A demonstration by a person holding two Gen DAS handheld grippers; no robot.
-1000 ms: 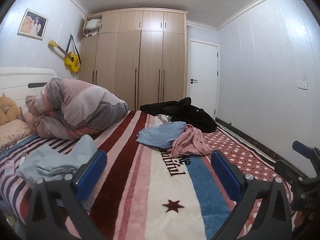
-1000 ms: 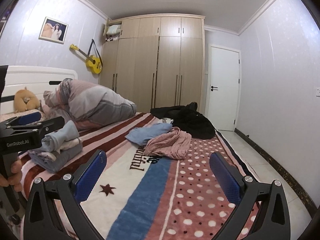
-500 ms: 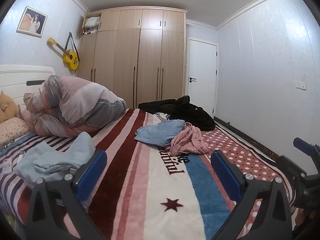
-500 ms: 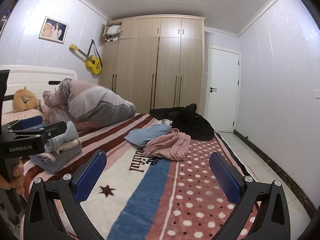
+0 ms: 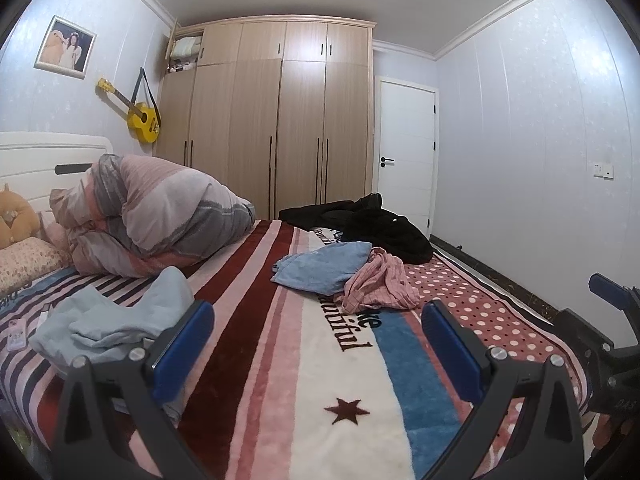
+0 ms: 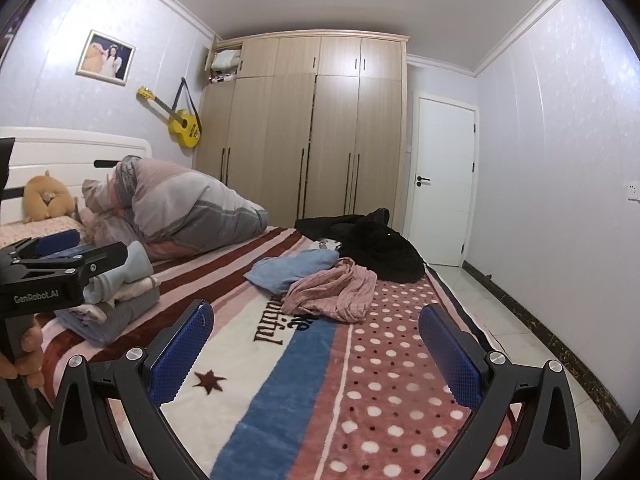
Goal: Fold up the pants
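Pants: not told apart for certain; loose garments lie mid-bed, none held. Blue garment [image 5: 324, 266] crumpled on the striped blanket [image 5: 280, 360], touching a pink striped garment [image 5: 380, 286] on its right. Black clothing heap [image 5: 380, 228] lies farther off, just behind both, toward the white door [image 5: 406, 156].

Near left: stack of folded pale blue and cream clothes [image 6: 116, 300], top piece rumpled; in the left wrist view it sits just beyond the left finger pad. Phone in a pink case [image 5: 17, 334] lies flat at the left edge of the bed, near the stack. Far left: bunched quilt [image 5: 160, 216], grey and pink, against the white headboard [image 5: 48, 156]; tan plush toy [image 6: 44, 198] on a floral pillow [image 5: 28, 258] beside it. Wooden wardrobe [image 5: 280, 120] fills the far wall, one upper door ajar with folded linen showing. Yellow ukulele [image 5: 142, 120] and framed photo [image 5: 66, 48] hang on the left wall.

Nothing stands between the fingers and the blue and pink garments, only open blanket.

Left gripper [image 5: 316, 344]: level over the near bed, aimed along the bed toward the wardrobe; fingers spread wide, nothing between the blue pads. In the right wrist view a hand [image 6: 24, 356] grips its handle at the left edge.

Right gripper [image 6: 316, 344]: same heading, to the right, over the polka-dot band; fingers wide apart, empty. Both well short of the garments.
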